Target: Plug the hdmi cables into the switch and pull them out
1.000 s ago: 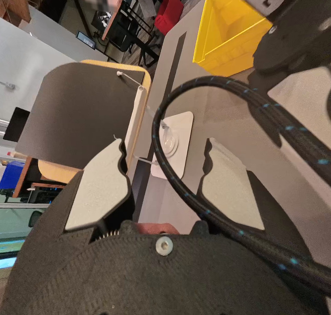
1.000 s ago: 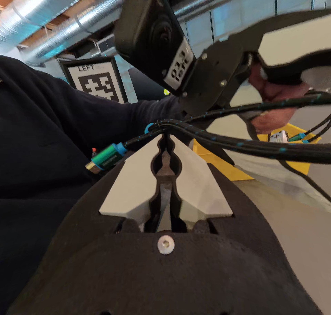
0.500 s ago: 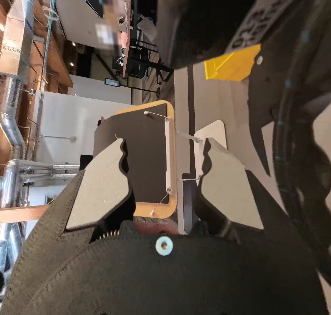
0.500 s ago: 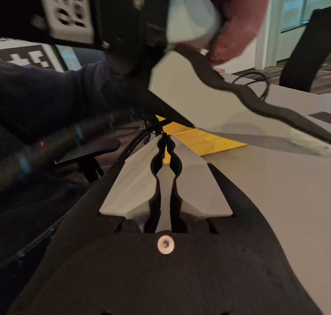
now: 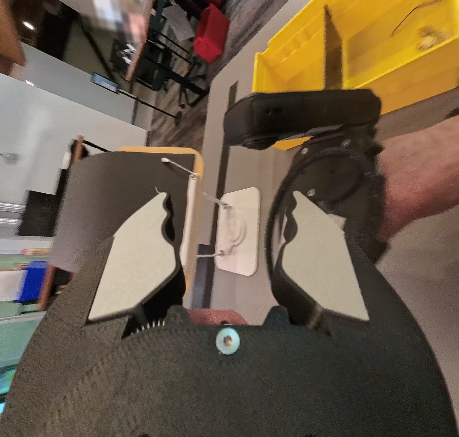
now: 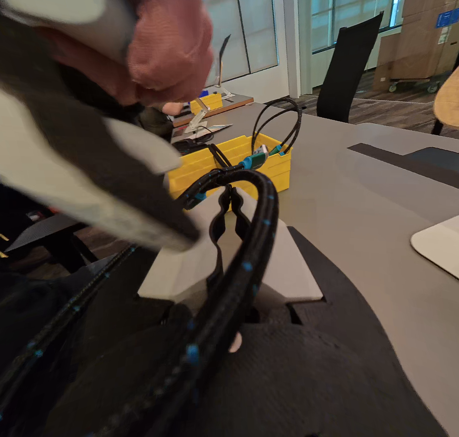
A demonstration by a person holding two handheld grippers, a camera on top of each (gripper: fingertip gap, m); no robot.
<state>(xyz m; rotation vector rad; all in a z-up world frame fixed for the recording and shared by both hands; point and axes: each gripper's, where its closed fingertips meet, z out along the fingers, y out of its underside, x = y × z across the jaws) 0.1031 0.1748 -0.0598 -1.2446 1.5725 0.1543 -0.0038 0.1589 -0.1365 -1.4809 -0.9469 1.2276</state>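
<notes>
cable [image 6: 260,226] loops over the closed right gripper [image 6: 229,189].

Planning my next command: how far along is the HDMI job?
Done: nothing visibly plugged; I cannot make out a switch. In hand: the right gripper, jaws shut, pinches a looped braided cable near its tips; the left gripper is open, empty. Left: other cables lie in the yellow bin, so plugging and pulling all seems ahead.

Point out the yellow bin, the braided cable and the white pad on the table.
yellow bin [image 6: 278,169], right wrist view, front wall.
braided cable [image 6: 267,216], right wrist view, loop's bend over the shut fingers.
white pad [image 5: 248,258], left wrist view, bare lower part.
</notes>
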